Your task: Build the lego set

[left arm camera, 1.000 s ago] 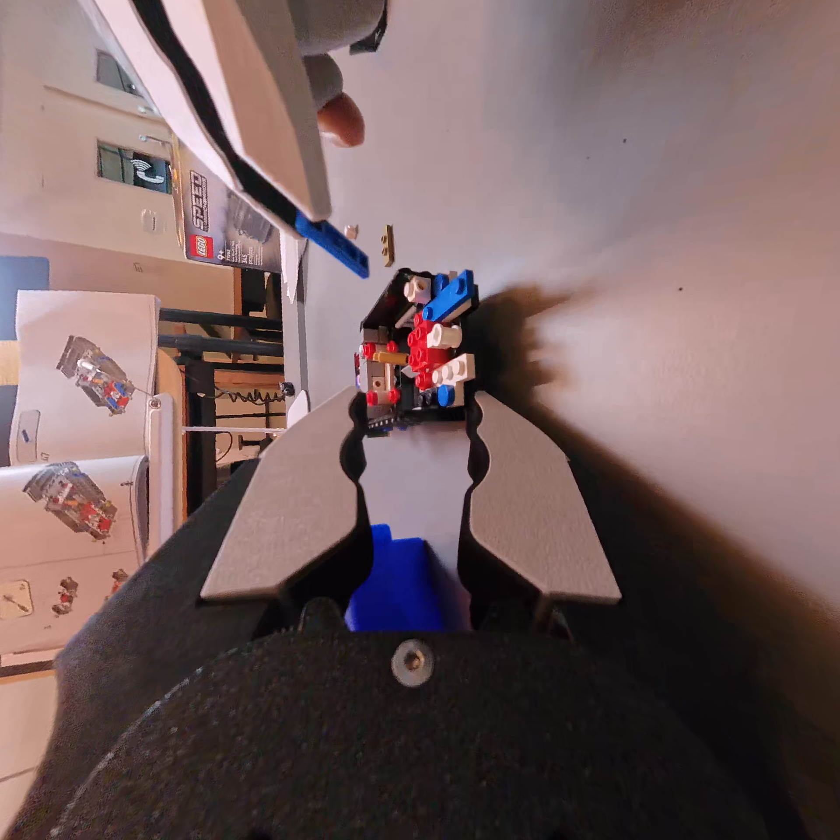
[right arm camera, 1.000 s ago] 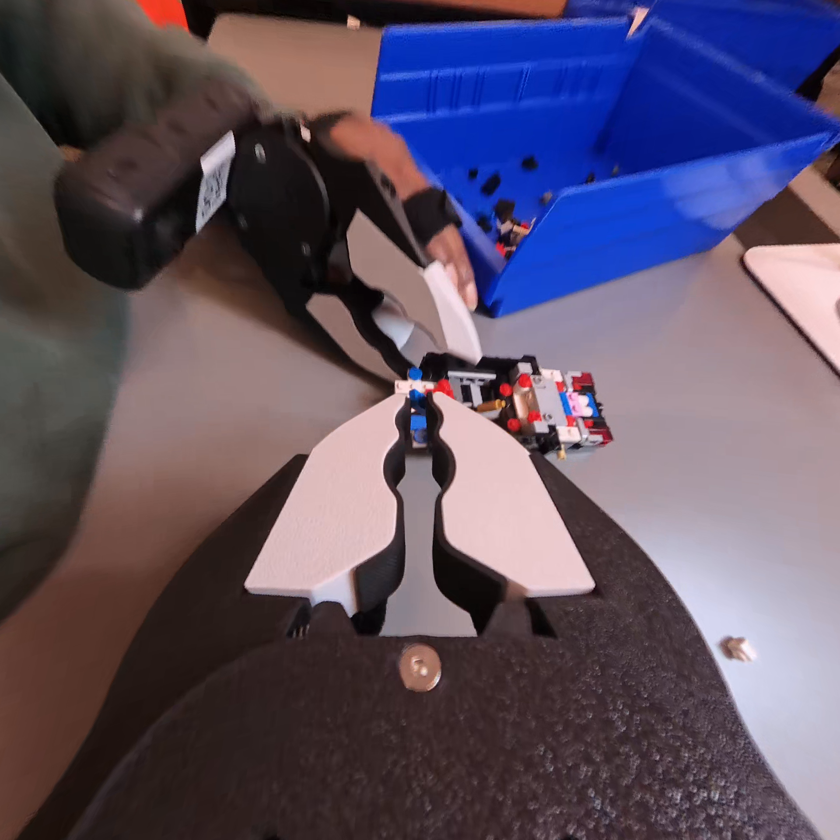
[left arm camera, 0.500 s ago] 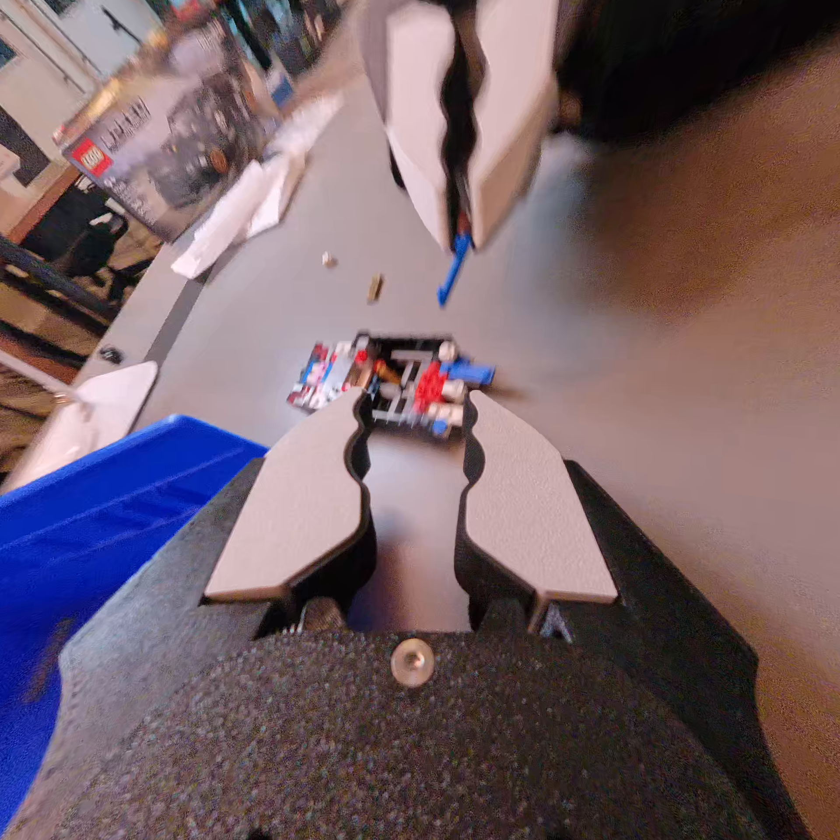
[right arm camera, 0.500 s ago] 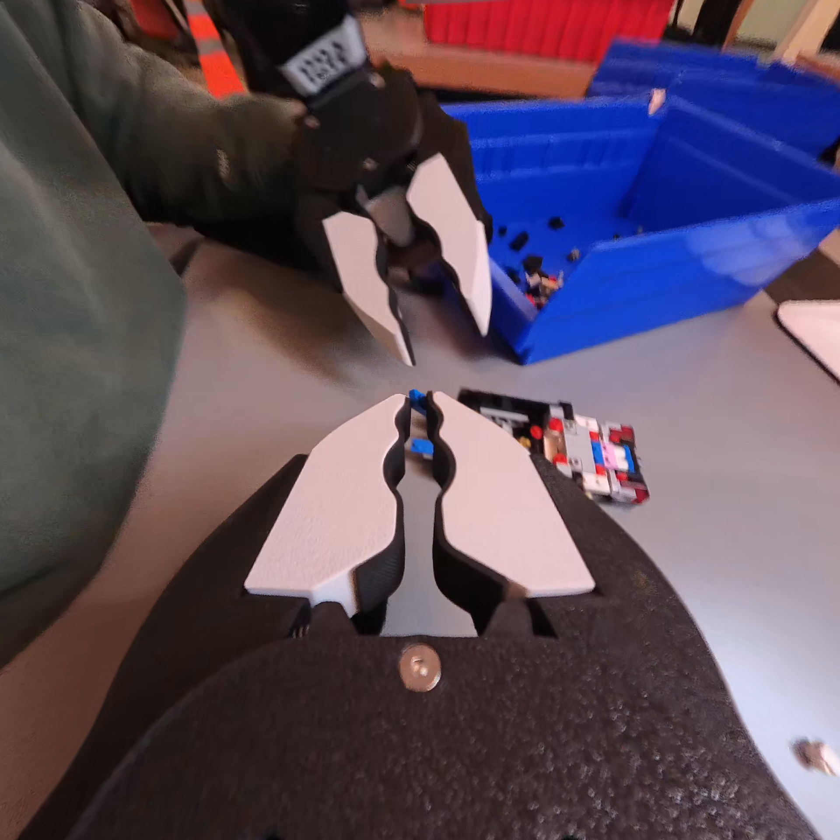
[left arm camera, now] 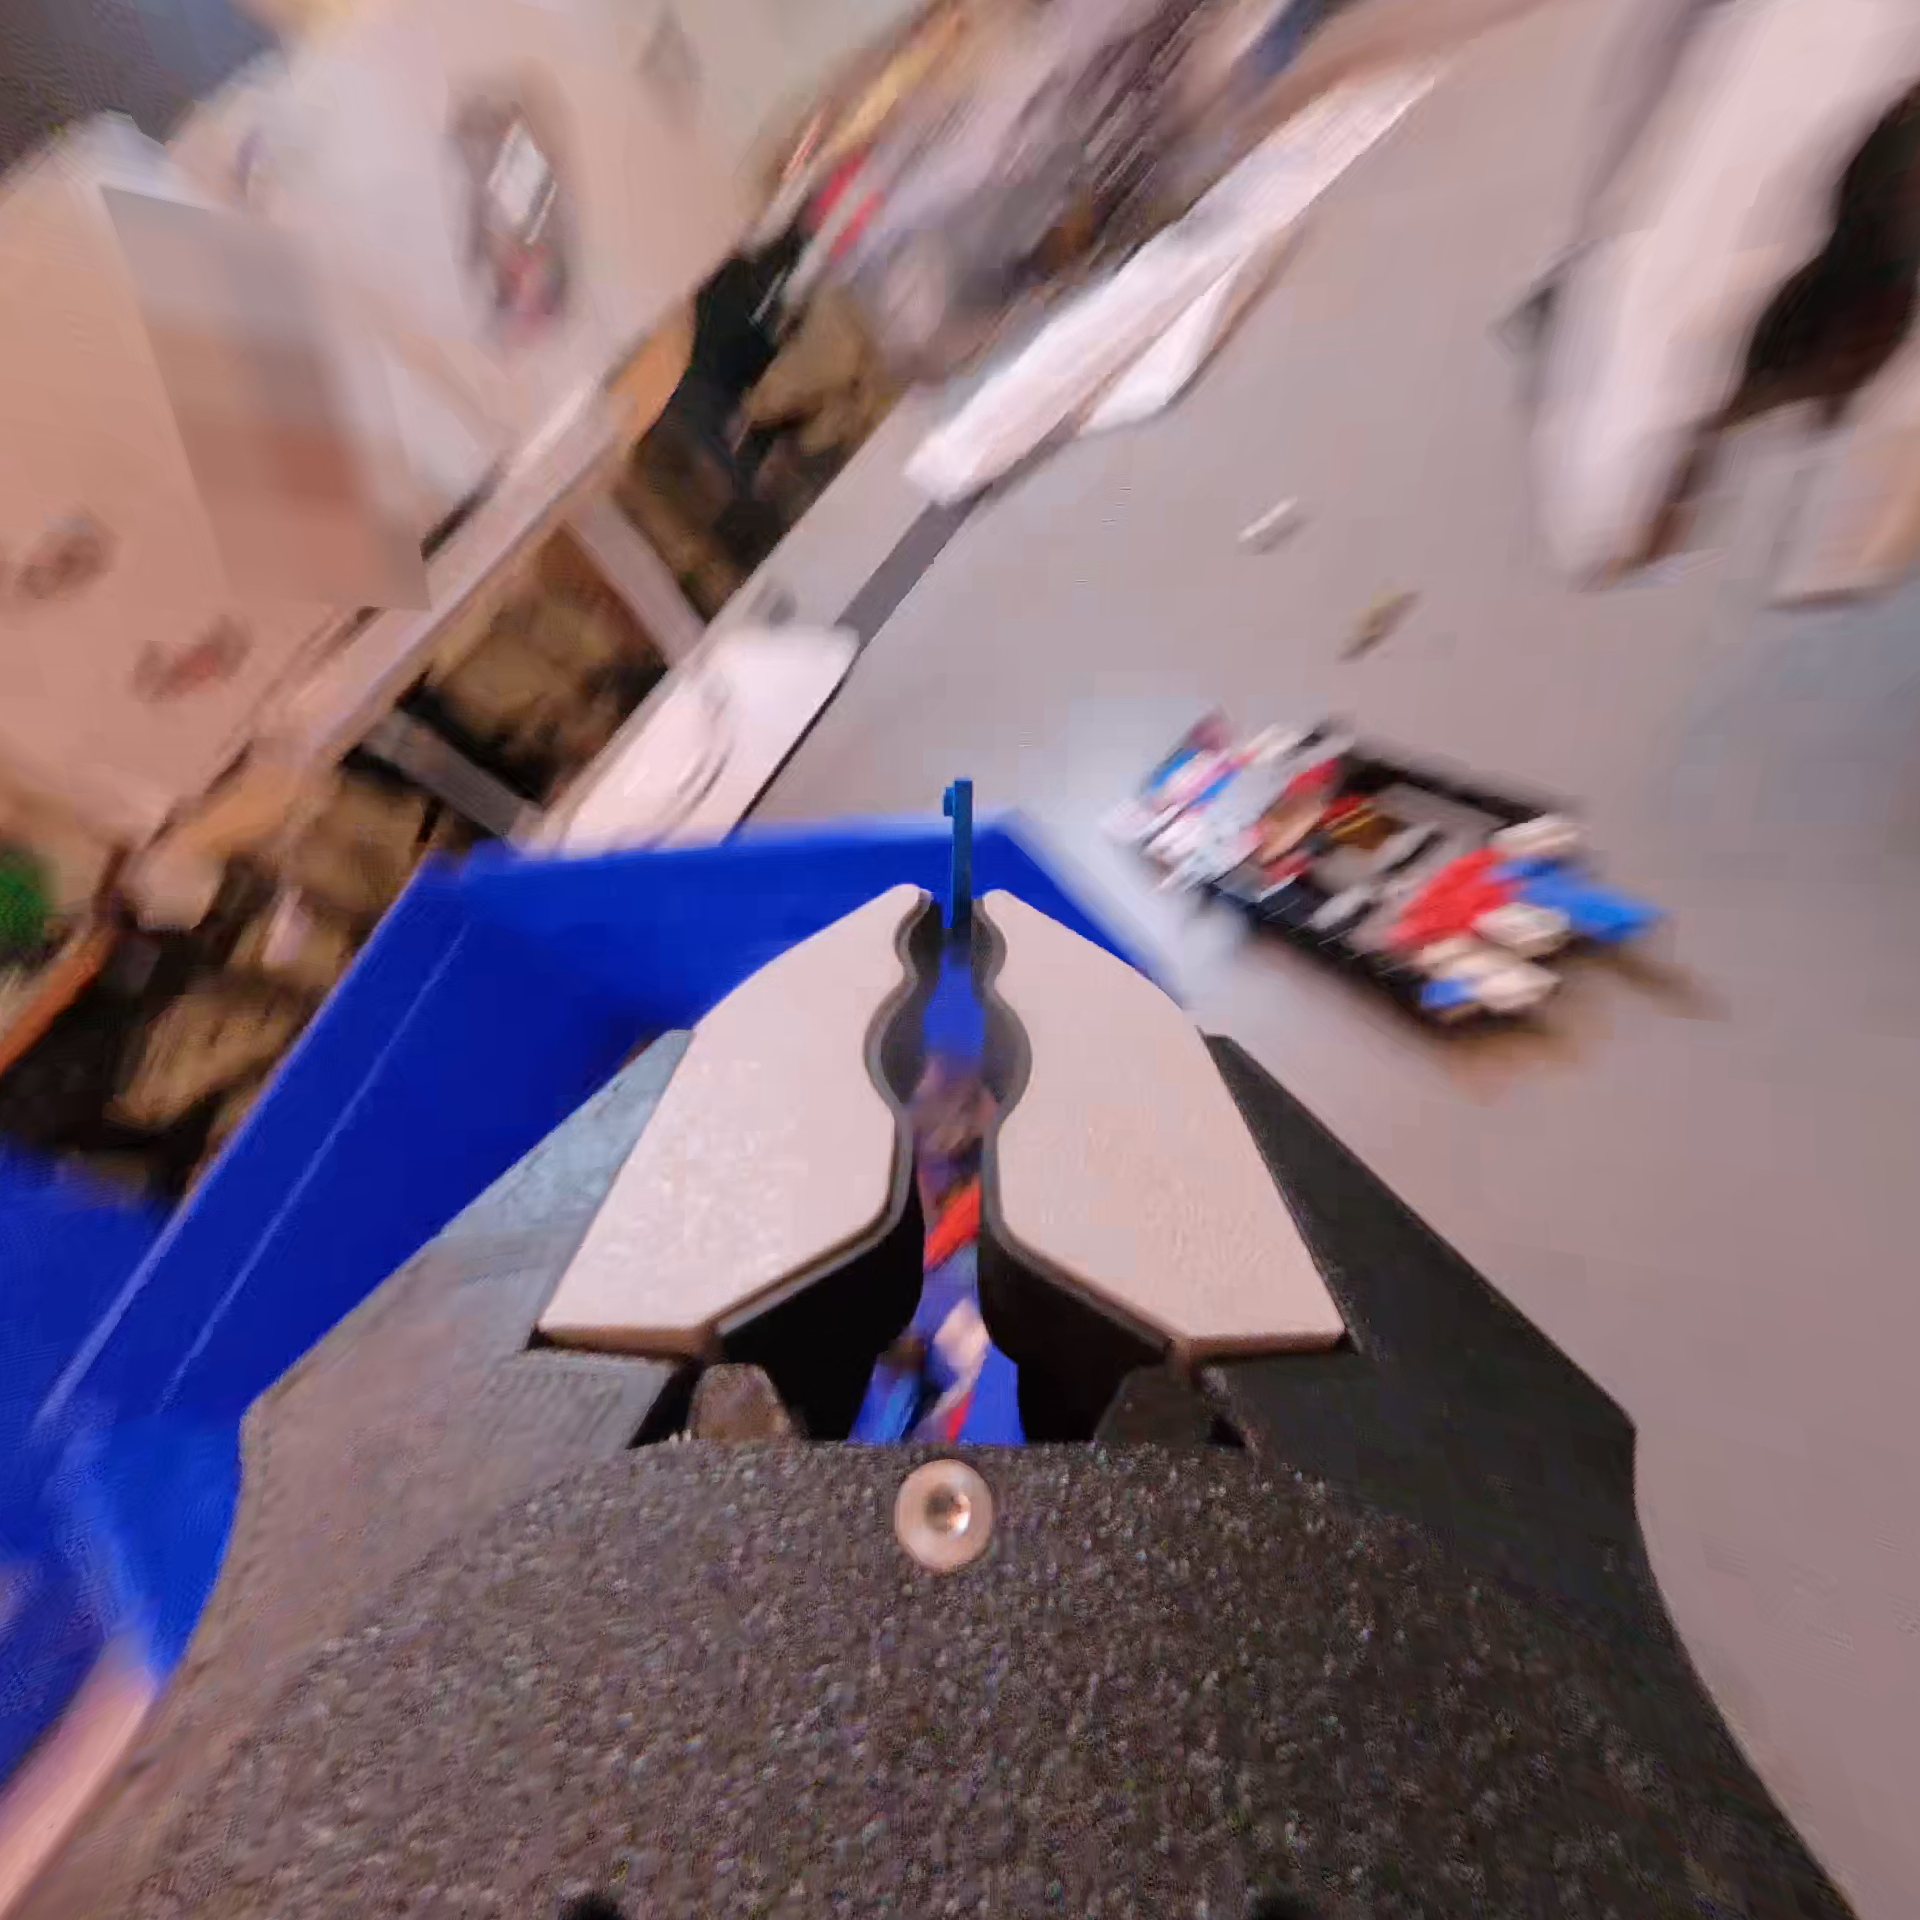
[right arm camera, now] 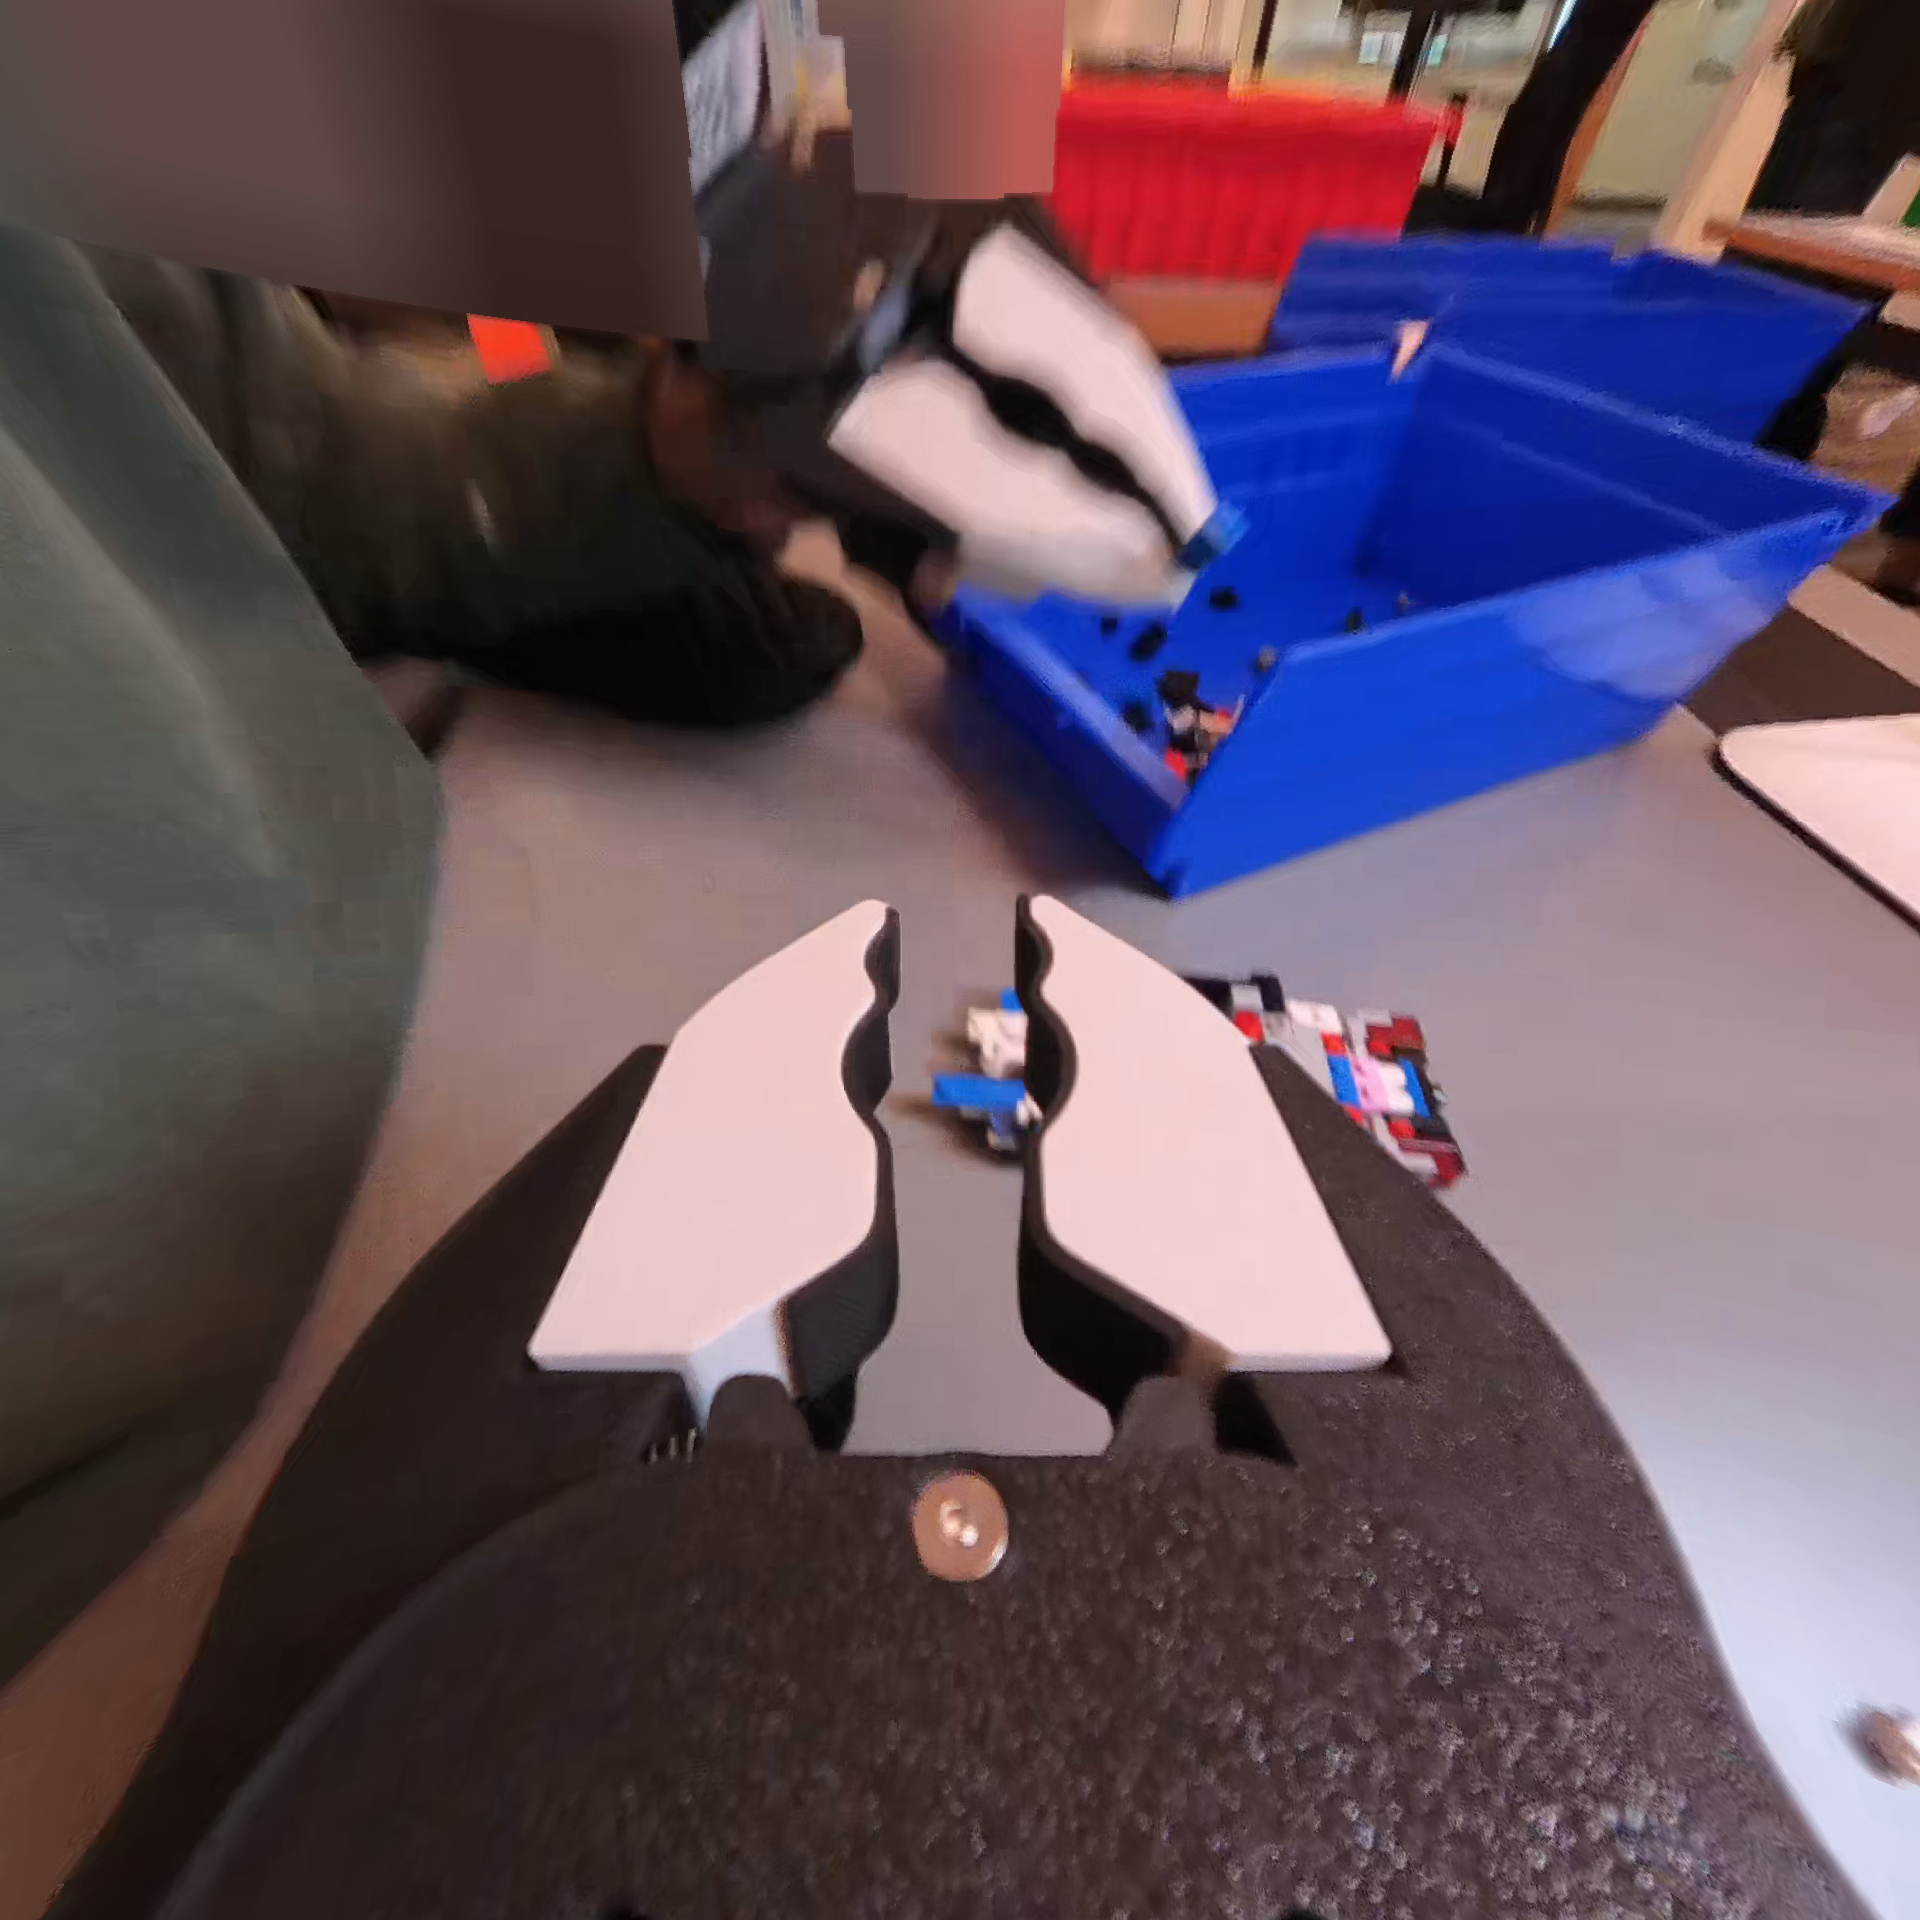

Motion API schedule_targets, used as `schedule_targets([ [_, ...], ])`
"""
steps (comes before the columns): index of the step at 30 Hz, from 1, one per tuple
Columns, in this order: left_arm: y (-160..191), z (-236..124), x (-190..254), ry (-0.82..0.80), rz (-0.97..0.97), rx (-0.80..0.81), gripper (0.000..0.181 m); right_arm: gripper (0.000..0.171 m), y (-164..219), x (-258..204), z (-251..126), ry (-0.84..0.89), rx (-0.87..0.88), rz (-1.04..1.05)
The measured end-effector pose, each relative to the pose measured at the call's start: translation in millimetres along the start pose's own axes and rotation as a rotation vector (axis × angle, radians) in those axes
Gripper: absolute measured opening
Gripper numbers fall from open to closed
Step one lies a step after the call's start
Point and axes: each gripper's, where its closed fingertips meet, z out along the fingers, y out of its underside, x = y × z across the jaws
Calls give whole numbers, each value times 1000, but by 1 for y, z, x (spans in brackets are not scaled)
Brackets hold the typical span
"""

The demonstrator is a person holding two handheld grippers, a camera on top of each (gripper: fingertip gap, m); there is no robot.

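My left gripper [left arm camera: 958,906] is shut on a thin blue plate [left arm camera: 958,847] that sticks out edge-on past the fingertips. It hovers over the blue bin [left arm camera: 499,935]. The right wrist view shows it too [right arm camera: 1174,540], with the blue plate [right arm camera: 1216,532] at its tip. My right gripper [right arm camera: 956,914] is open with nothing between its pads, above the partly built lego model [right arm camera: 1361,1070] on the grey table. The model's blue and white end [right arm camera: 982,1081] shows between the fingers. In the left wrist view the model [left arm camera: 1382,894] lies to the right, blurred.
The blue bin [right arm camera: 1455,748] holds several loose pieces, with more blue bins [right arm camera: 1558,312] behind. A white board [right arm camera: 1849,800] lies at the right. Small loose pieces [left arm camera: 1377,623] and white paper [left arm camera: 1091,395] lie on the far table. A green sleeve [right arm camera: 156,727] fills the left.
The blue plate passed from my right gripper to my left. The left closed on it and swung over the bin. The right opened and now hangs over the model.
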Motion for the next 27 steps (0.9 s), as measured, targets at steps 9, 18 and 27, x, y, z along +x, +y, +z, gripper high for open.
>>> schedule_targets([
  [9,65,2,-15,-22,-219,-326,62,21,56,-9,33,95,-342,-381],
  [18,15,-3,40,208,-3,-40,35,11,72,-1,38,195,-467,-622],
  [27,20,14,130,338,413,-4,29,8,57,1,32,177,-350,-402],
])
